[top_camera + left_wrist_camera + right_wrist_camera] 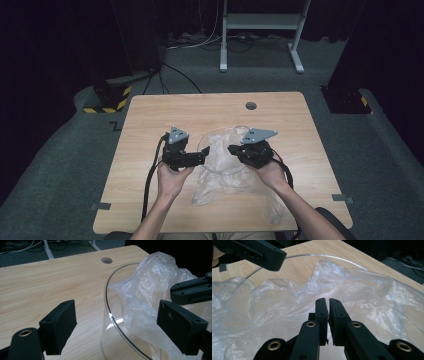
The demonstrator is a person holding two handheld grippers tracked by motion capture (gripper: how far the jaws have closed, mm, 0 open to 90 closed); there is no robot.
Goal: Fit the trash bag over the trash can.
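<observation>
A clear round bowl (223, 169) stands mid-table with a crumpled transparent plastic bag (225, 187) lying in it and spilling toward the front edge. My left gripper (202, 156) is open at the bowl's left side. In the left gripper view the bowl's rim (107, 300) runs between its wide jaws (116, 315), which touch nothing. My right gripper (232, 149) reaches in from the right, over the bag. Its jaws (328, 300) are shut with only a thin slit, just above the bag (287, 297). I cannot tell whether any film is pinched.
The wooden table (150, 115) has a round cable hole (251, 106) near its far edge. Beyond it on the floor stand a white metal frame (260, 22) and a yellow-and-black striped base (107, 97). Cables trail from both grippers toward the front edge.
</observation>
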